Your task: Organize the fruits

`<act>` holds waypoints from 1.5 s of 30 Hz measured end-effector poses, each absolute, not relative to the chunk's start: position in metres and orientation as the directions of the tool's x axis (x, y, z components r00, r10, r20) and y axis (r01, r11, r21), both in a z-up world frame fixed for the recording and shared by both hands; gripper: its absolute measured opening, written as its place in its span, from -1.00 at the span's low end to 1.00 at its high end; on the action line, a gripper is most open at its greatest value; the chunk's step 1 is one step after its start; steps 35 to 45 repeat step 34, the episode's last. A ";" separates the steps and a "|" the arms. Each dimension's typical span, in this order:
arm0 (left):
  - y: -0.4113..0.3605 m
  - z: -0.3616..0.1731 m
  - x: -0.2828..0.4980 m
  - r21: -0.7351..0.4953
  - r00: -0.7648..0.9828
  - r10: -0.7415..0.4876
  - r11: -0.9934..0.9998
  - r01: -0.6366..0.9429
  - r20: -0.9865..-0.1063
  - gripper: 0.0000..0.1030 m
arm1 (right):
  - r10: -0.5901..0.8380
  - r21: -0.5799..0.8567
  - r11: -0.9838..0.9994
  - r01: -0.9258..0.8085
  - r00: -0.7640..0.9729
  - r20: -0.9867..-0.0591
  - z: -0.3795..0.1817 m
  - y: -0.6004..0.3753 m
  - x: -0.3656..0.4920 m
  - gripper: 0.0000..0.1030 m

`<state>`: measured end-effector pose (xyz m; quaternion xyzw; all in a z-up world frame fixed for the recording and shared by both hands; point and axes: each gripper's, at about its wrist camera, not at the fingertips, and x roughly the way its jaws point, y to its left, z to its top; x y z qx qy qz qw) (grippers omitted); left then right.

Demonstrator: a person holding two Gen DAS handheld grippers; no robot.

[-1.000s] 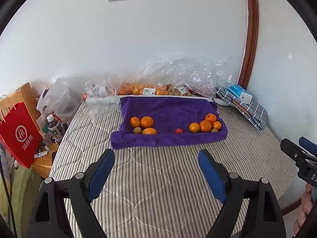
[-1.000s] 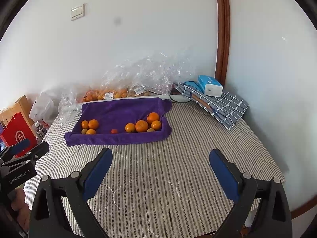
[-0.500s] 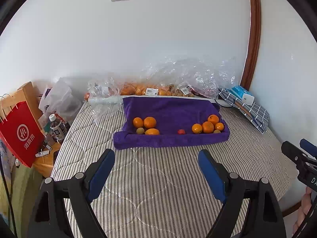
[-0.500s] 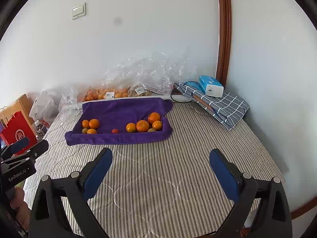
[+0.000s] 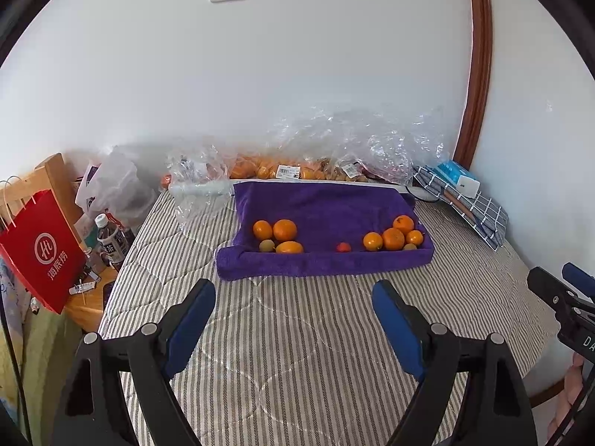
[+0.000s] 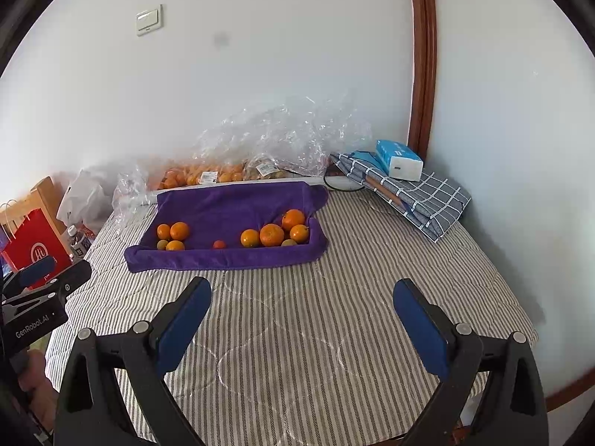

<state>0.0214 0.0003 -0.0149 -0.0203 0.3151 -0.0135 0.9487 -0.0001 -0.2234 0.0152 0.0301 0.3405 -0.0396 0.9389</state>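
Note:
A purple towel [image 5: 327,208] [image 6: 230,204] lies on the striped bed with its front edge rolled up. On it sit a left group of oranges [image 5: 284,229] [image 6: 179,230] with a small green fruit [image 5: 266,246], a small red fruit [image 5: 343,247] [image 6: 219,244] in the middle, and a right group of oranges [image 5: 393,238] [image 6: 272,234]. My left gripper [image 5: 293,319] is open and empty, well short of the towel. My right gripper [image 6: 302,316] is open and empty, also short of the towel.
Clear plastic bags with more oranges [image 5: 282,169] [image 6: 208,174] lie against the wall. A checked cloth with a blue tissue pack [image 5: 459,182] [image 6: 399,160] lies at the back right. A red paper bag [image 5: 41,252] and bottles [image 5: 109,239] stand left of the bed.
Both grippers have drawn back slightly and tilted up, so the towel and fruit appear a little lower and farther. Jaws stay open.

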 end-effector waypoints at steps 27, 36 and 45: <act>0.000 -0.013 0.021 -0.046 0.800 -0.039 0.999 0.015 -0.599 0.68 | -0.048 0.041 0.994 0.098 0.763 -0.645 0.014 -0.226 0.000 0.89; 0.001 -0.013 0.021 -0.048 0.802 -0.040 0.999 0.014 -0.596 0.69 | -0.044 0.044 0.994 0.095 0.762 -0.646 0.013 -0.225 0.000 0.89; 0.001 -0.013 0.021 -0.048 0.802 -0.040 0.999 0.014 -0.596 0.69 | -0.044 0.044 0.994 0.095 0.762 -0.646 0.013 -0.225 0.000 0.89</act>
